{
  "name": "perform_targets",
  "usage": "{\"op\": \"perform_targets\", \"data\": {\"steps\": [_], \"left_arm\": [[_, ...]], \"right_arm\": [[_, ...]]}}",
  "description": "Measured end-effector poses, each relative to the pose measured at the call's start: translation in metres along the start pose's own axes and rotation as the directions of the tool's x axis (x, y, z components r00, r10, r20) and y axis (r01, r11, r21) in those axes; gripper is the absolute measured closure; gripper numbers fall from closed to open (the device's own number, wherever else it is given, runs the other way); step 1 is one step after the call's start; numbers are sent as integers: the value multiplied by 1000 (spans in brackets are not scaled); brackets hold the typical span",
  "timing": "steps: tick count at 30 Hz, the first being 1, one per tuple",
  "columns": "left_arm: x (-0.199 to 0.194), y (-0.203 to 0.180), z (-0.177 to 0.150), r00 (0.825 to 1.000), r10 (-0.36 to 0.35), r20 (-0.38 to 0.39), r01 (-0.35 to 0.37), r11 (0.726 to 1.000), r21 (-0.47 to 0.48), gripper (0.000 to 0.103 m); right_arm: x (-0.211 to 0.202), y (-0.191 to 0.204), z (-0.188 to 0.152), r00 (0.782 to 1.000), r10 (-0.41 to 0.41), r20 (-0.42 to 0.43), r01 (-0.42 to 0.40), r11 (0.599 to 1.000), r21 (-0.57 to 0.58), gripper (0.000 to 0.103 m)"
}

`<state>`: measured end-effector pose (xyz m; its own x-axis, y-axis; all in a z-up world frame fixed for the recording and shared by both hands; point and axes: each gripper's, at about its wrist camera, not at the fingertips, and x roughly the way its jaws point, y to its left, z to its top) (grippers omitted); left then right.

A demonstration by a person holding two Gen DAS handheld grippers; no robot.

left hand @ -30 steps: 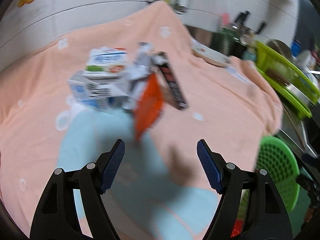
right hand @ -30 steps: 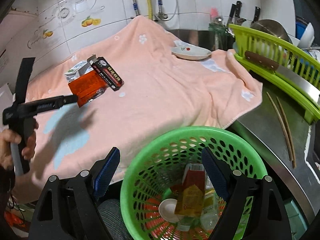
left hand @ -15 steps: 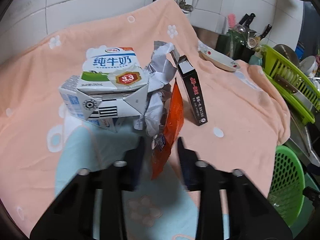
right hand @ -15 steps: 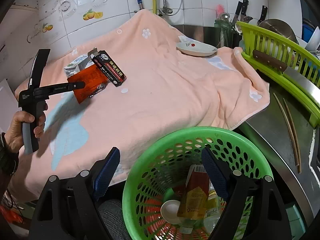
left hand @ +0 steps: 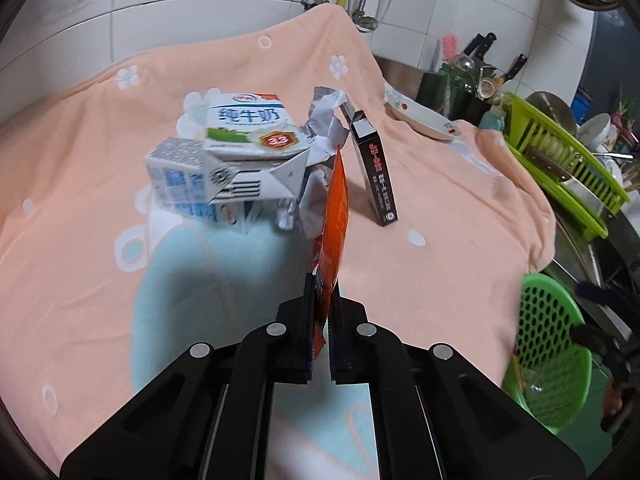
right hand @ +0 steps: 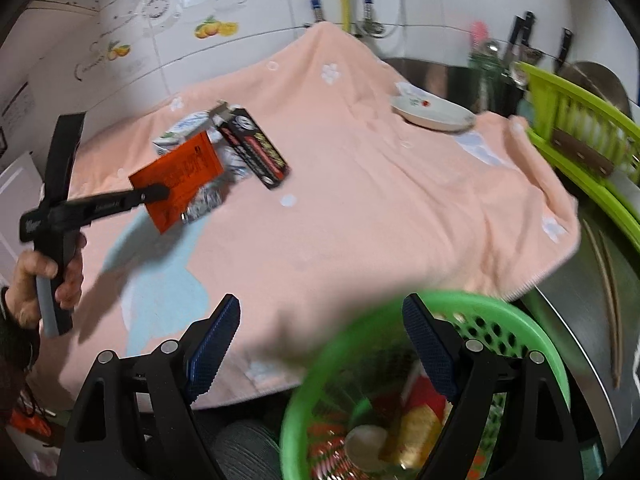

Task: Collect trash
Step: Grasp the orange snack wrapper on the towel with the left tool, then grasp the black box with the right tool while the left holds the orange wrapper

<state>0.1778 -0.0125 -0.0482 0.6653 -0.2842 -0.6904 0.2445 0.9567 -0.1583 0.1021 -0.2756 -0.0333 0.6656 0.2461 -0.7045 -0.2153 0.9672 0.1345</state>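
My left gripper (left hand: 321,280) is shut on the lower edge of an orange snack wrapper (left hand: 335,216), which stands edge-on above the peach towel (left hand: 440,208). In the right wrist view the left gripper (right hand: 154,193) holds the same wrapper (right hand: 180,178) up at the left. Behind it lie a white milk carton (left hand: 240,148), crumpled silver foil (left hand: 320,136) and a black box (left hand: 374,176). My right gripper (right hand: 320,340) is open and empty above the green trash basket (right hand: 512,344), which holds several pieces of trash.
A white dish (right hand: 432,114) sits on the towel's far right. A lime dish rack (right hand: 580,148) and chopsticks (right hand: 604,292) are on the steel counter at right. The basket also shows at lower right in the left wrist view (left hand: 552,344). Tiled wall and taps stand behind.
My left gripper closed from open onto the orange wrapper and now holds it. The right gripper shifted left, so the basket sits further right in its view.
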Motion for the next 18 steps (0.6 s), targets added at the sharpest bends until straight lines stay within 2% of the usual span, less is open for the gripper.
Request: {"op": "perform_targets", "data": {"steps": [6, 18], "left_arm": [[-31, 16, -12, 1000, -2, 8, 2, 1000, -29, 99], [-54, 41, -20, 1000, -18, 18, 19, 995, -97, 99]], "right_arm": [[28, 24, 37, 995, 96, 8, -96, 993, -66, 23], [107, 57, 117, 983, 182, 9, -174, 953, -248, 23]]}}
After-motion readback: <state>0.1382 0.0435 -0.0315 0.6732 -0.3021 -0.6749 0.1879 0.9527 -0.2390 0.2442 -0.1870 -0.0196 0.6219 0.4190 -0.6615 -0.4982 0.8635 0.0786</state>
